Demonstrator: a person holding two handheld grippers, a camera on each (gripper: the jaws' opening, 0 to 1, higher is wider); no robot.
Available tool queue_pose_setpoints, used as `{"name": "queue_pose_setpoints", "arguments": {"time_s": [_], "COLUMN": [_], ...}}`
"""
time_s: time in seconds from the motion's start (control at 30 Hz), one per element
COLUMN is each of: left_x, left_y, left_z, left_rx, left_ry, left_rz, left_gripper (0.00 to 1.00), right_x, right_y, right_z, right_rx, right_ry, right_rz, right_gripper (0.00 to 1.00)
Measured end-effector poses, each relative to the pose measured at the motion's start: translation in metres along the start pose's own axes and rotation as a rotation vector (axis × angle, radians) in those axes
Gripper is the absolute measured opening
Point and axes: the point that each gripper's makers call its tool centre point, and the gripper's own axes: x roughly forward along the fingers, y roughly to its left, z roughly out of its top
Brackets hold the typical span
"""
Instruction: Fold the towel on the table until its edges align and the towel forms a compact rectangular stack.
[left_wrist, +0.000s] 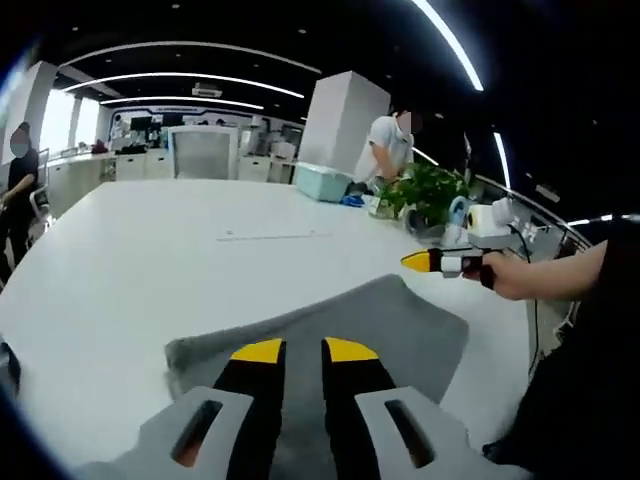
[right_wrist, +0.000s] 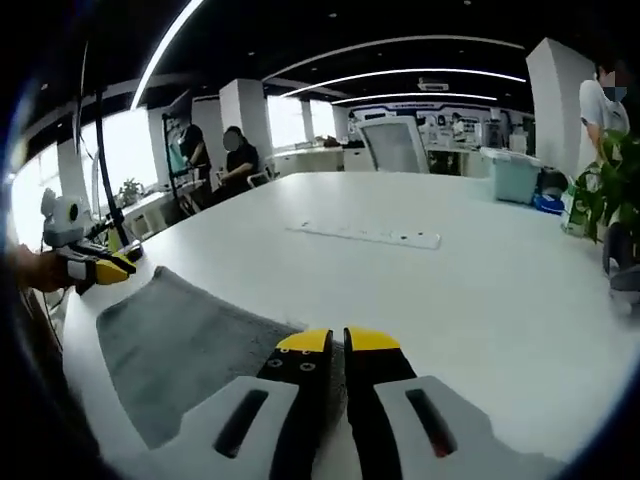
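A grey towel (left_wrist: 390, 335) lies flat on the white table (left_wrist: 150, 260). My left gripper (left_wrist: 305, 350) hovers over its near end, yellow-tipped jaws a narrow gap apart, with towel showing through the gap and nothing gripped. Held in a hand, the right gripper (left_wrist: 418, 262) hangs just past the towel's far corner with its tips together. In the right gripper view, the towel (right_wrist: 185, 345) spreads to the left. My right gripper (right_wrist: 338, 342) is at its near right corner, jaws almost touching, empty. The left gripper (right_wrist: 112, 268) is by the towel's far left corner.
A potted plant (left_wrist: 425, 190) and a pale green box (left_wrist: 323, 182) stand at the table's far side. A white power strip (right_wrist: 365, 236) lies mid-table. Several people stand or sit around the room. The table edge runs just behind the towel on the person's side.
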Motion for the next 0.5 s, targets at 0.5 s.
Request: {"name": "queue_pose_setpoints", "arguments": {"time_s": [0.5], "left_x": [0.044], "left_y": [-0.097], "left_z": [-0.037], "left_rx": [0.131], "left_ry": [0.168], "left_rz": [-0.264], "left_gripper": [0.01], "right_x": [0.008], "right_y": [0.034], "right_z": [-0.016], "right_rx": [-0.159], "right_ry": [0.109], "right_rz": [0.163], "right_gripper": [0.00]}}
